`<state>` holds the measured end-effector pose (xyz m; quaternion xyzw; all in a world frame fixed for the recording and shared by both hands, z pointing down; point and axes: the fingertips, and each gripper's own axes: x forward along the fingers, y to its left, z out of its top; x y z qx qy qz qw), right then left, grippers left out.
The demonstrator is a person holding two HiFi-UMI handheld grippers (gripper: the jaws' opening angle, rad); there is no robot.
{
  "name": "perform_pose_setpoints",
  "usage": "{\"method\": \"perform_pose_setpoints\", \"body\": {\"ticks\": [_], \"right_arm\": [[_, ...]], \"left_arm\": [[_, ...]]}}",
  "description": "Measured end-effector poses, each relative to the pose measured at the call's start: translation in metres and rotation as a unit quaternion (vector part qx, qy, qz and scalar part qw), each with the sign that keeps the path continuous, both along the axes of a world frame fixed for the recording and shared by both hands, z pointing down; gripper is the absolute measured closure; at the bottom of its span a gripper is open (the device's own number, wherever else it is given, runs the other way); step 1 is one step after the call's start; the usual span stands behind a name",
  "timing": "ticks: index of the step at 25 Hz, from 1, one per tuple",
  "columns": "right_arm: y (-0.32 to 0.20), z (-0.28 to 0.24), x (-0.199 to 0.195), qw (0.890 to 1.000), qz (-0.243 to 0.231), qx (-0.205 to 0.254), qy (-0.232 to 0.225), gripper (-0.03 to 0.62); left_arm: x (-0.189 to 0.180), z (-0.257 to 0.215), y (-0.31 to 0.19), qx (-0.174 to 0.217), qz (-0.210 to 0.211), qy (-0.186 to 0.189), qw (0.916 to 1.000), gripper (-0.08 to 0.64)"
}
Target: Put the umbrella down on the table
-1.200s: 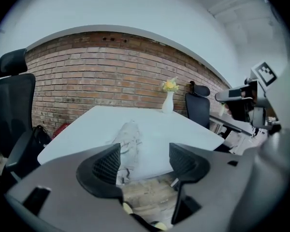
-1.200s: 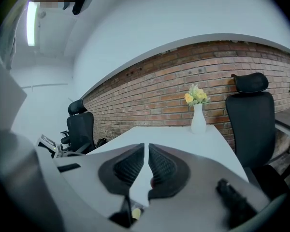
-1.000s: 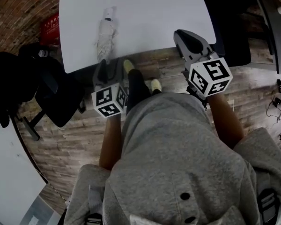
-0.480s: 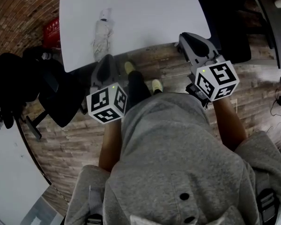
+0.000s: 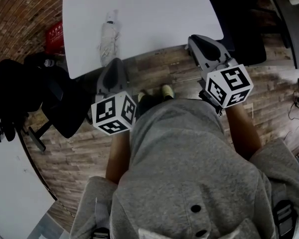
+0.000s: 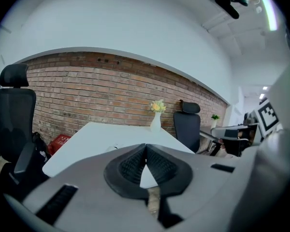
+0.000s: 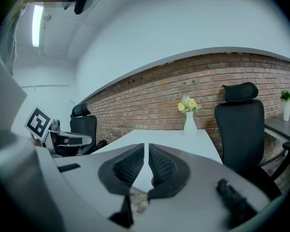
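Table (image 5: pixel 154 19) comes first, white and broad, its near edge just ahead of me. The folded umbrella (image 5: pixel 107 41) lies flat on it near the left side, touching nothing of mine, so I judge the putting-down done. My left tongs (image 5: pixel 114 63) hang just short of the table edge, pressed together on nothing. My right tongs (image 5: pixel 192 38), well apart by the far corner, are all but together and likewise empty. I hold both clear so nothing nudges the umbrella.

Office: black swivel chairs (image 7: pixel 239 124), white table (image 5: pixel 154 14), brick wall (image 6: pixel 87 95)
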<state>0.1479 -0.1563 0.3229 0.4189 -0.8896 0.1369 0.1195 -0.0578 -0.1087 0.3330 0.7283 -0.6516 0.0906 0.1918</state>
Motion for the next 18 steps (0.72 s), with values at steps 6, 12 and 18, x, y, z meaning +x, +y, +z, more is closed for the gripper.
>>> {"method": "perform_pose_setpoints", "body": {"ticks": [6, 12, 18], "right_arm": [[0.006, -0.002, -0.014, 1.0, 0.005, -0.003, 0.014, 0.554], [0.009, 0.0, -0.034, 1.0, 0.0, -0.008, 0.011, 0.554], [0.009, 0.002, -0.034, 1.0, -0.006, -0.005, 0.018, 0.554]], "left_arm": [[-0.013, -0.004, 0.003, -0.004, 0.007, 0.004, 1.0, 0.545], [-0.032, -0.005, 0.006, -0.006, -0.002, 0.004, 1.0, 0.545], [-0.033, 0.001, 0.009, -0.008, -0.006, 0.007, 0.9999, 0.545]]}}
